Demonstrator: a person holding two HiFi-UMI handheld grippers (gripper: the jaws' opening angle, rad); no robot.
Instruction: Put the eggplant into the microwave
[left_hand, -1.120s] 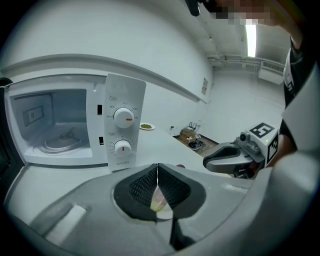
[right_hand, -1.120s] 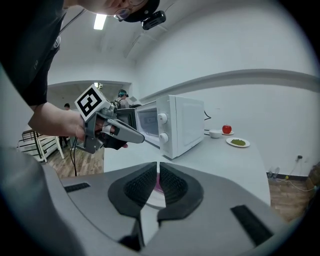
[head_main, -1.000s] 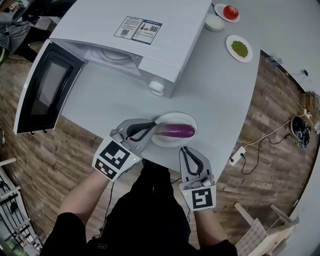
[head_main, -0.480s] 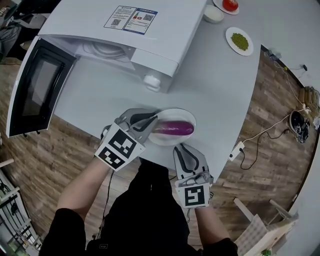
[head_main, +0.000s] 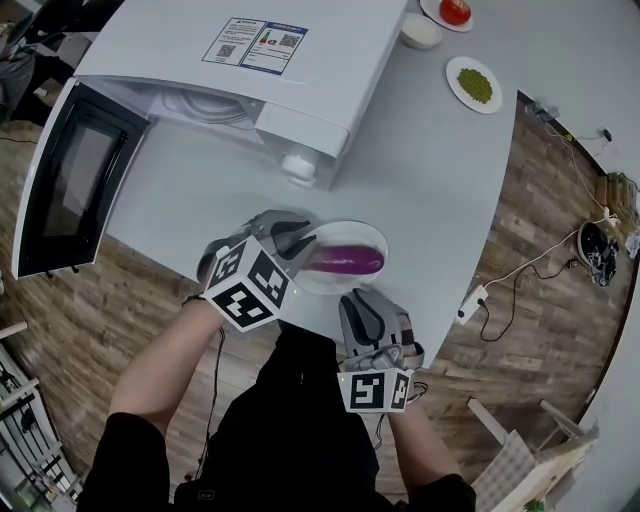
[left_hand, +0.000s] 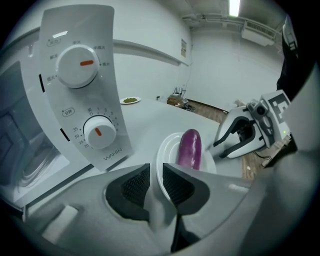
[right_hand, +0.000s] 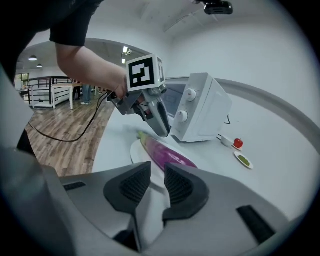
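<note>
We are noting a glossy purple eggplant (head_main: 345, 261) lying on a round white plate (head_main: 372, 238), outside the microwave (head_main: 250, 80). Only the left gripper view is showing the left gripper (head_main: 300, 245) clamping the rim with ridged pads. The right gripper (head_main: 362, 300), its jaws just opening, is holding nothing.

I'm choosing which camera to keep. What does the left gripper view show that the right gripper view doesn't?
Only the left gripper view: the two knobs of the microwave close up, orange marks readable, and the plate rim pinched inside the left gripper. Only the right gripper view: the tomato, the left gripper's marker cube and the forearm behind it. Both: the eggplant on its white plate and the dish of green food.
</note>
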